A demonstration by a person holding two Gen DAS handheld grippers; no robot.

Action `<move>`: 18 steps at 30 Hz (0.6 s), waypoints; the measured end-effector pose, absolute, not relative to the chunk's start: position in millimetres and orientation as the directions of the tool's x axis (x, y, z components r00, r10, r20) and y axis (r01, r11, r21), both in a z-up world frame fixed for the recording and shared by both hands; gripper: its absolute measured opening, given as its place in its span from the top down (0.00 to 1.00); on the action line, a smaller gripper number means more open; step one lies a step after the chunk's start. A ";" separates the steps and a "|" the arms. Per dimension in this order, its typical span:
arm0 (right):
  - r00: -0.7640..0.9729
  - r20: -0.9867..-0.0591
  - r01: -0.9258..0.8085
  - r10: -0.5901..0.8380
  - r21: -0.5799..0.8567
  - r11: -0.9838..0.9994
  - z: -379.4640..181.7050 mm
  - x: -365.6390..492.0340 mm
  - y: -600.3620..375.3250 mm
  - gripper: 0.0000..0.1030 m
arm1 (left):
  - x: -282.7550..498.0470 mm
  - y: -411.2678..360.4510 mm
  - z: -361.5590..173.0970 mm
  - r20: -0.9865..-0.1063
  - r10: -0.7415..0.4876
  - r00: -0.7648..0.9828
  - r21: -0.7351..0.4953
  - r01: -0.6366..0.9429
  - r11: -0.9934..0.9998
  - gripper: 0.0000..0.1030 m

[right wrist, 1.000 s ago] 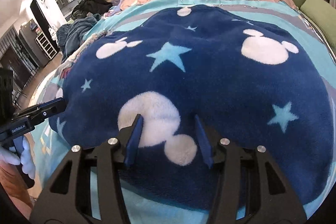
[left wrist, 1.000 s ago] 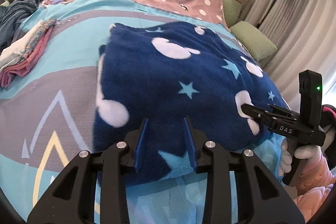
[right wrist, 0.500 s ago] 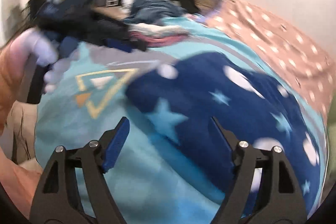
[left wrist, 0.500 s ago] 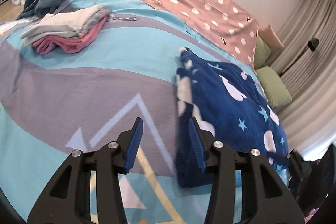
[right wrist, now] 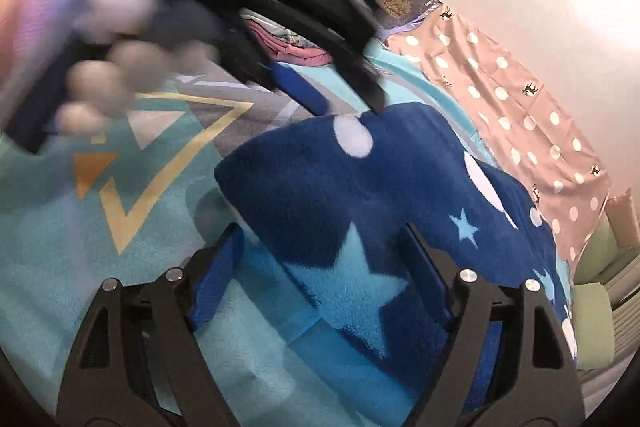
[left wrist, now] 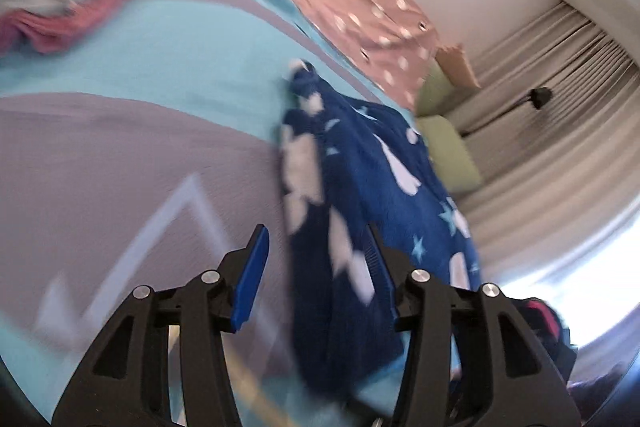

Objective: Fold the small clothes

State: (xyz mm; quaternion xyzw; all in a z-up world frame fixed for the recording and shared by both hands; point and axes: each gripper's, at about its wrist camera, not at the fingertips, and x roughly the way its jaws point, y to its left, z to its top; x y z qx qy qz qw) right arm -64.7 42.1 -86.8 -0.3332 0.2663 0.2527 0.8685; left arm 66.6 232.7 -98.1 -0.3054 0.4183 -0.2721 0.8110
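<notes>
A: Blurry here. One navy fleece garment (left wrist: 360,187) lies on the teal bedspread (left wrist: 180,67); the left gripper (left wrist: 320,267) is opening, the garment's edge between its fingers, unpinched.

B: The right gripper (right wrist: 320,259) stands wide over its corner, gripping nothing. The folded stack (left wrist: 60,7) is smeared, uncountable.

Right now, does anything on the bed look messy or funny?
Not really. The blue fleece garment lies folded on the bedspread, a bit lumpy at its edges. The clothes stack looks piled up neatly, though blurred. Both grippers hold nothing.
</notes>
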 end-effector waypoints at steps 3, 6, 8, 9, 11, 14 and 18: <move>0.733 -0.626 -0.613 0.266 -0.438 0.657 -88.5 -65.4 38.1 0.21 | 105.5 214.8 -110.7 -0.476 -0.771 0.423 -0.776 0.210 0.595 0.52; 0.733 -0.627 -0.607 0.265 -0.427 0.670 -88.6 -63.3 36.2 0.21 | 135.9 204.7 -119.0 -0.452 -0.800 0.394 -0.798 0.223 0.560 0.46; 0.736 -0.627 -0.601 0.257 -0.430 0.674 -89.1 -62.0 38.3 0.21 | 149.8 200.2 -117.7 -0.441 -0.810 0.386 -0.801 0.239 0.549 0.46; 0.738 -0.626 -0.598 0.253 -0.431 0.676 -88.9 -59.7 40.8 0.21 | 154.5 198.5 -117.7 -0.443 -0.812 0.379 -0.802 0.238 0.548 0.46; 0.738 -0.627 -0.594 0.250 -0.430 0.680 -89.3 -52.6 46.7 0.22 | 160.2 195.9 -118.4 -0.443 -0.817 0.369 -0.809 0.229 0.542 0.46; 0.741 -0.627 -0.577 0.240 -0.413 0.705 -88.7 -42.7 49.6 0.44 | 163.6 194.3 -117.8 -0.438 -0.821 0.366 -0.817 0.218 0.534 0.53; 0.738 -0.608 -0.567 0.292 -0.323 0.758 -75.3 -38.3 32.7 0.72 | 160.6 195.9 -117.9 -0.425 -0.824 0.374 -0.835 0.190 0.517 0.71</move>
